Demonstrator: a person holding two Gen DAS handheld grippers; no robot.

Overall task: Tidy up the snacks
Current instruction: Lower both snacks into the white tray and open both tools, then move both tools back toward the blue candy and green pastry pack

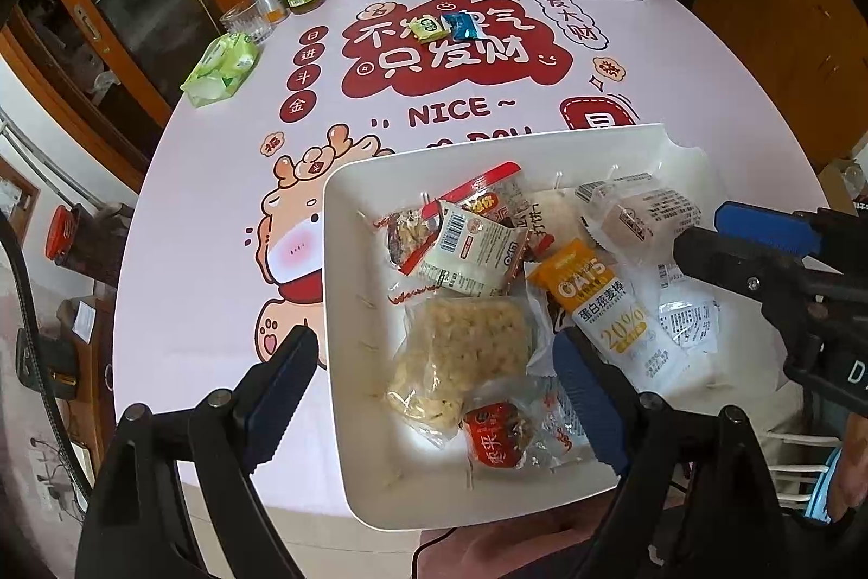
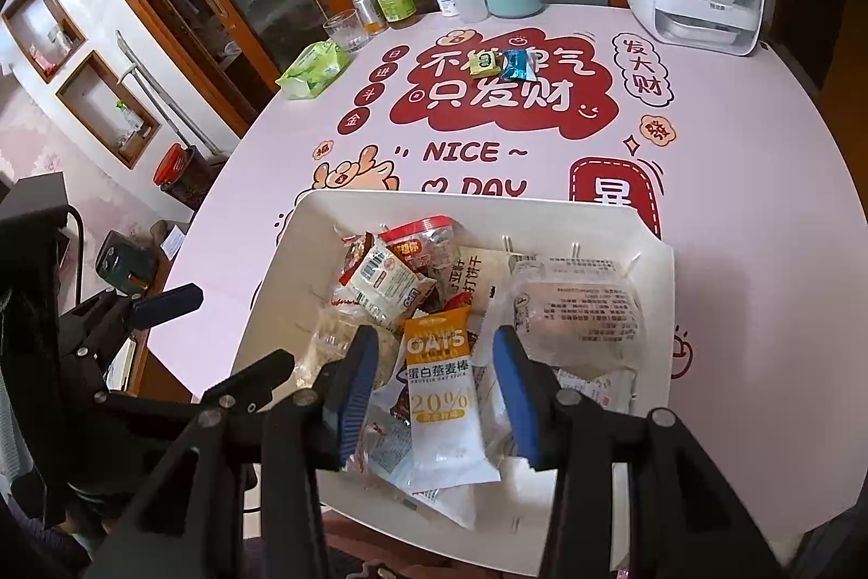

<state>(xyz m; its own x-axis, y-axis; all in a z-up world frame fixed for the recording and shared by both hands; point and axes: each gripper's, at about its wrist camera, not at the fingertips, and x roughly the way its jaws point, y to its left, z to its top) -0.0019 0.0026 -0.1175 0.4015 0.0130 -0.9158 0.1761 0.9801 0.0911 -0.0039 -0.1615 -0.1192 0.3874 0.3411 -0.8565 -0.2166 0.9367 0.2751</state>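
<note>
Fig.: snack sorting, both wrist views. White tray [image 1: 347, 307] sits at near edge of table [image 1: 217, 199], piled w/ wrapped snacks. My left gripper [image 1: 434, 394] hangs over tray, jaws spread wide, nothing pinched; noodle cake [image 1: 461, 351] lies between them. My right gripper [image 2: 434, 394] straddles the oat bar [image 2: 442, 394], jaws partly spread; contact w/ wrapper I cannot tell. Two small packets [image 1: 445, 26] lie well apart, far across table. Handling, my est.: oat bar light, film slick and crinkly, so take it mid-body across the width. Noodle cake brittle; grip gently by flat sides.
</note>
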